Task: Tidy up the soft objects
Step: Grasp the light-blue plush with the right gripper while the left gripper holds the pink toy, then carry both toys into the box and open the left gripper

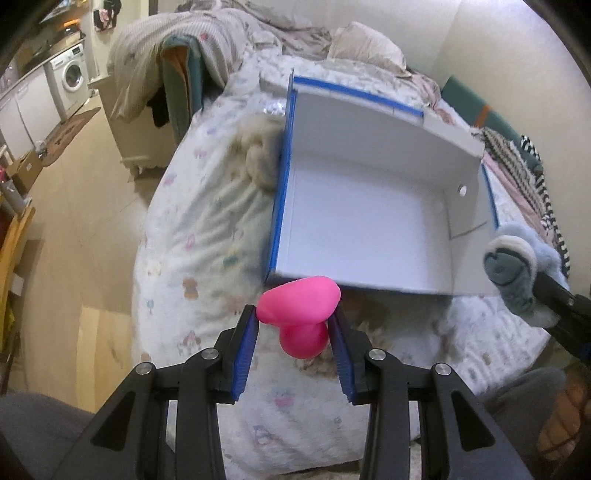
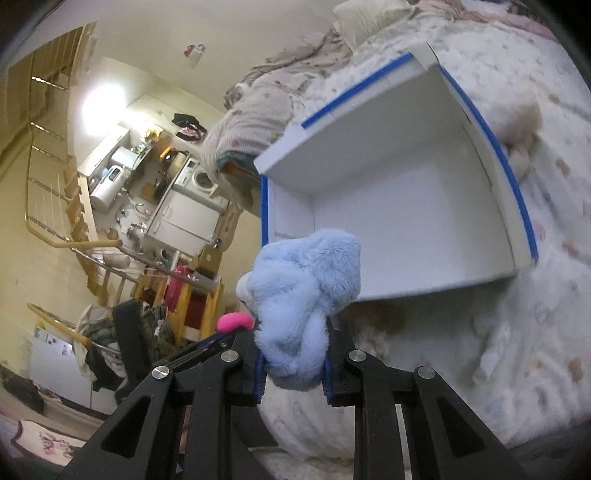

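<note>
In my left gripper (image 1: pixel 295 314) I hold one pink soft toy (image 1: pixel 301 308), its blue pads (image 1: pixel 248 350) pressed against its sides. The toy hangs just off the near edge of the white box (image 1: pixel 354 218), raised above the bed (image 1: pixel 199 236). Its broad rounded end points toward the box and its narrower bulb back toward me, so its long axis runs roughly along my fingers.

My right gripper (image 2: pixel 295 354) is clamped on one pale blue plush toy (image 2: pixel 303 291), which bulges out above the pads (image 2: pixel 259 373) toward the near edge of the same box. From the left wrist view its grey-soled foot (image 1: pixel 508 262) shows at the box's near right corner; which way the whole plush faces I can't say for sure.

The box is single, open-topped, blue-edged, with nothing showing inside. A cream fluffy thing (image 1: pixel 260 155), probably another plush, lies on the bed touching the box's left wall. Beyond the box's far side, rumpled bedding (image 1: pixel 258 26) and a pillow (image 1: pixel 365 48) are piled. Nothing stands between either toy and the box opening.
</note>
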`<state>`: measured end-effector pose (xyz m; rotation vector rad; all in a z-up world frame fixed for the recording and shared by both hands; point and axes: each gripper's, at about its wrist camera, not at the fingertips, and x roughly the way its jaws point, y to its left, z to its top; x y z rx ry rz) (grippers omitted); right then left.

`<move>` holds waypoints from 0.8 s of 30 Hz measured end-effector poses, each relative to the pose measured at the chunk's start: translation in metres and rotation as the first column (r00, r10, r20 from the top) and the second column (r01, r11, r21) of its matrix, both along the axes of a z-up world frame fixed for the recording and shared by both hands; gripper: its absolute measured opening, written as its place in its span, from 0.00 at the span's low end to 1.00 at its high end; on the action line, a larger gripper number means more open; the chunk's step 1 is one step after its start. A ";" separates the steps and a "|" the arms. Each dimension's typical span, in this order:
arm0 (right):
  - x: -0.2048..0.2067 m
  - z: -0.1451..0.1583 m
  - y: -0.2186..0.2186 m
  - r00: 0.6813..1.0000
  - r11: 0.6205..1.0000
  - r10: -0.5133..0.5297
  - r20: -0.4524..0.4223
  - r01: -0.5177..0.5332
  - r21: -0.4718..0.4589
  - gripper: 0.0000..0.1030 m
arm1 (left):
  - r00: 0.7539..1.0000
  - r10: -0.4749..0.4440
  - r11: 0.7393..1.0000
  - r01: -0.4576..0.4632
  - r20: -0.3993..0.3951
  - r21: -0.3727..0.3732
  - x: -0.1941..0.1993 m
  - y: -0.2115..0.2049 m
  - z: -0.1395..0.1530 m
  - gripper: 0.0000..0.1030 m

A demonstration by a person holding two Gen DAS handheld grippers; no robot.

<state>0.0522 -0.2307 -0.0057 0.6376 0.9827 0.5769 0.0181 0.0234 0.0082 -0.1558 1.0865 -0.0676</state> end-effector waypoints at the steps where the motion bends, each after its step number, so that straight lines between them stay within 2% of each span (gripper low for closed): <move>1: 0.006 0.003 0.001 1.000 1.000 -0.005 0.007 0.005 -0.003 0.24 | 1.000 -0.006 1.000 0.006 0.007 -0.001 0.004 -0.001 0.005 0.34; 6: 0.026 0.011 -0.012 0.999 1.000 -0.021 0.031 0.021 -0.016 0.24 | 0.999 -0.044 0.998 0.043 0.030 0.042 0.029 -0.013 0.017 0.34; 12: 0.045 0.002 -0.028 0.997 0.996 -0.069 0.042 0.071 -0.050 0.24 | 0.996 -0.082 0.994 0.078 0.045 0.080 0.063 -0.028 0.016 0.34; 17: 0.061 -0.018 -0.036 0.995 0.989 -0.097 0.038 0.101 -0.109 0.24 | 0.996 -0.090 0.993 0.088 0.022 0.078 0.086 -0.037 -0.001 0.34; 24: 0.070 -0.040 -0.038 0.993 0.980 -0.114 0.015 0.115 -0.164 0.24 | 0.988 -0.153 0.981 0.148 0.033 0.126 0.102 -0.066 -0.029 0.34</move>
